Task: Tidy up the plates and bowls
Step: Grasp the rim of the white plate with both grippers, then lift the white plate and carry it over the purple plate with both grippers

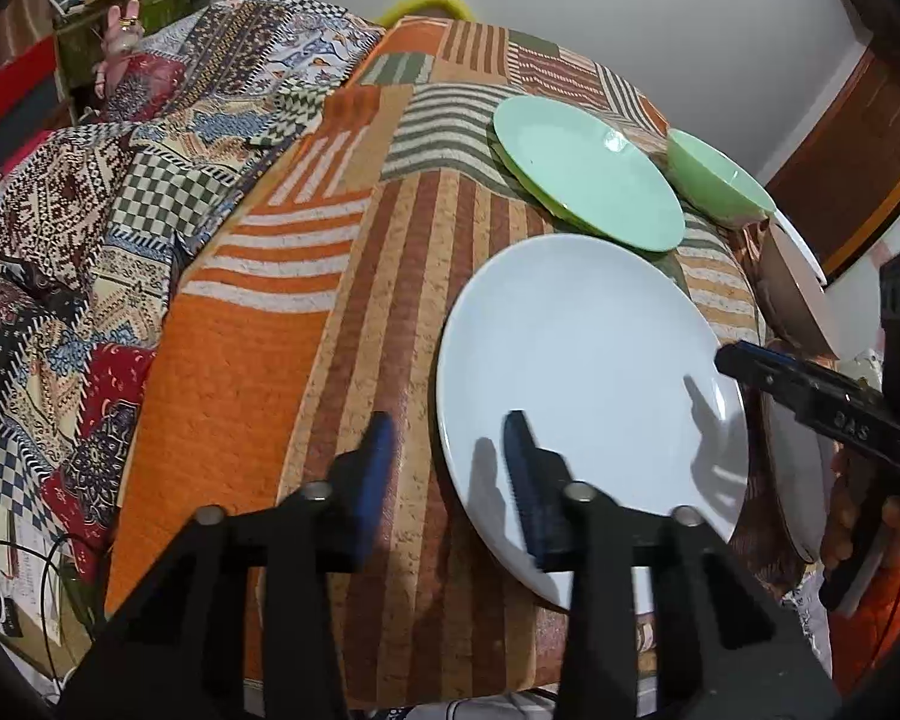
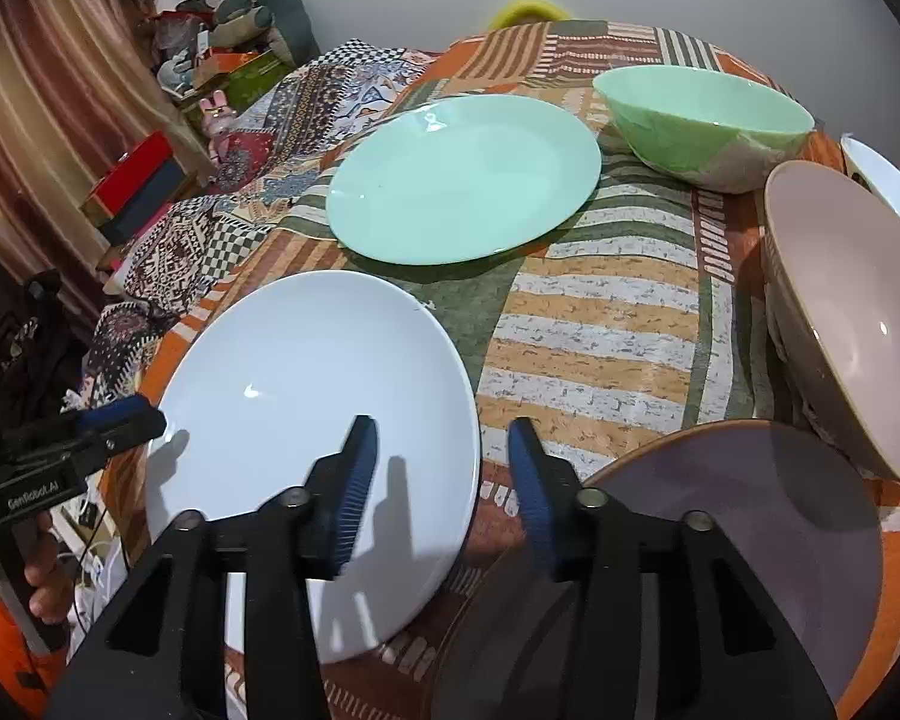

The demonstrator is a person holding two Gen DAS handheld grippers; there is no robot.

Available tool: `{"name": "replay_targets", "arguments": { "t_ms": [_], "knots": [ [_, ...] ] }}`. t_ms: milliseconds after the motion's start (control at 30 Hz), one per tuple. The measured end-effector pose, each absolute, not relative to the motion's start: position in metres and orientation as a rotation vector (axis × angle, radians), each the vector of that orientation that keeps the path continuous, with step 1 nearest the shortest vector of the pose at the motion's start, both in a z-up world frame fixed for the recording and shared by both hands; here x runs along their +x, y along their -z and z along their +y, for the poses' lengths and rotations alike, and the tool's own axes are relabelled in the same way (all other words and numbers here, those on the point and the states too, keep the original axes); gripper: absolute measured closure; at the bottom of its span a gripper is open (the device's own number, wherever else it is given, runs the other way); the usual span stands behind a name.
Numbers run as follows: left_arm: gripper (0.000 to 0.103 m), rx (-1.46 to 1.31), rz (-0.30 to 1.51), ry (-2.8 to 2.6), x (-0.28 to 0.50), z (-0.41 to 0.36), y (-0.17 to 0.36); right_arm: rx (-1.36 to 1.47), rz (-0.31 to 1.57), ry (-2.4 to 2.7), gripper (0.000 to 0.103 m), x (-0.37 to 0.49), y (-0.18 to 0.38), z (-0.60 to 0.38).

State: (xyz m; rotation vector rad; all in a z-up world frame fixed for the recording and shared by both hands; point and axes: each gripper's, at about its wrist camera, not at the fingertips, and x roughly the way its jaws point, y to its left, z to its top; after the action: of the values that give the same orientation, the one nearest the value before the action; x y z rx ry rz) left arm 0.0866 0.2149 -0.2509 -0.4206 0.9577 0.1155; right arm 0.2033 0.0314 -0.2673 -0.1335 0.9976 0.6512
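Observation:
A large white plate (image 1: 594, 372) (image 2: 306, 396) lies flat on the patchwork tablecloth (image 1: 258, 360). My left gripper (image 1: 449, 420) straddles its left rim, one blue pad over the plate and the other over the cloth, with a gap on both sides. On the opposite rim my right gripper (image 2: 441, 425) stands the same way, jaws apart and not pressing. Each gripper's tip shows at the edge of the other view. Farther back sit a mint green plate (image 2: 462, 180) (image 1: 588, 180) and a green bowl (image 2: 702, 120) (image 1: 720, 180).
A pink-beige bowl (image 2: 852, 312) and a white dish (image 2: 888, 186) stand at the right. A grey-purple plate with a brown rim (image 2: 750, 540) lies just right of my right gripper. A patterned quilt (image 1: 90, 210) and cluttered shelves (image 2: 150, 180) are on the left.

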Motion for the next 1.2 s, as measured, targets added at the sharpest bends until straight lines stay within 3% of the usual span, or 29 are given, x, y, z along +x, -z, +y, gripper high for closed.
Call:
{"name": "replay_targets", "arguments": {
  "t_ms": [200,800,1200],
  "knots": [
    [0.079,-0.425,0.979,-0.094,0.087,0.211,0.259,-0.133,1.030,-0.645,0.081,0.206,0.273,0.031],
    [0.079,-0.493,0.988,-0.072,0.090,0.209,0.262,-0.140,1.021,-0.656,0.081,0.201,0.272,0.034],
    [0.079,-0.442,0.933,-0.087,0.081,0.200,0.232,-0.134,0.930,-0.671,0.081,0.189,0.245,0.028]
  ]
}}
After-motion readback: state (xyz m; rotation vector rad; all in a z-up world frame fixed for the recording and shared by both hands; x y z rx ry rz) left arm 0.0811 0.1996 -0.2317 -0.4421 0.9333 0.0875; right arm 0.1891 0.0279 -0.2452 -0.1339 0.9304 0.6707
